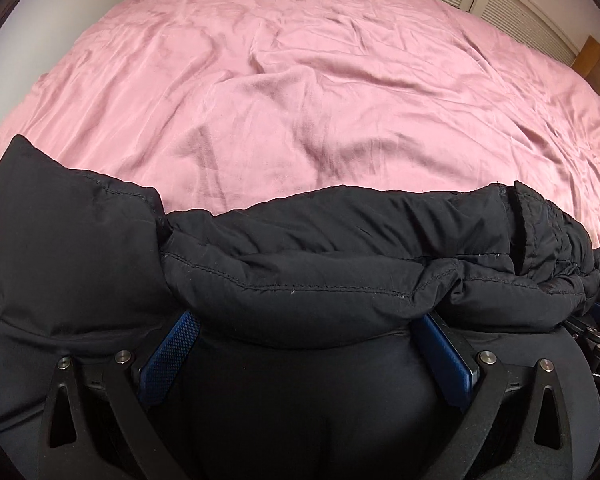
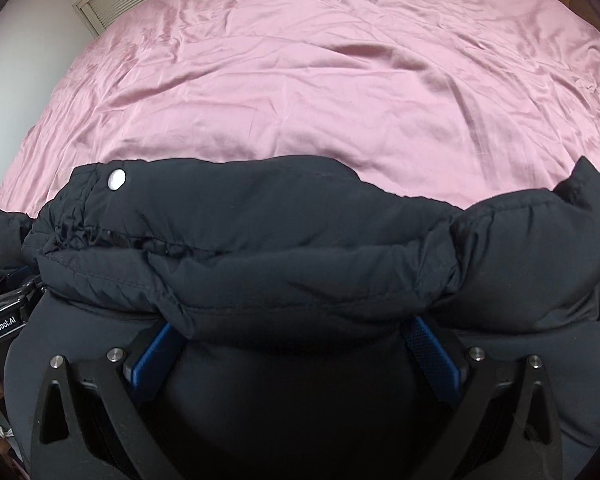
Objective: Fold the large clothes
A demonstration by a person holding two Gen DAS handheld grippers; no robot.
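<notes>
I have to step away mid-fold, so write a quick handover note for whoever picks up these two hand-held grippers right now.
Left hand-held gripper: jaws wide, padded black jacket bulging between the blue pads; no firm pinch evident.
Right hand-held gripper: jaws wide too, same jacket edge draped over them; white snap faces up at its left.
Jacket bunched at the near edge of the pink bedsheet.
Done: jacket brought to the bed.
Left: spread it flat, then fold.
</notes>
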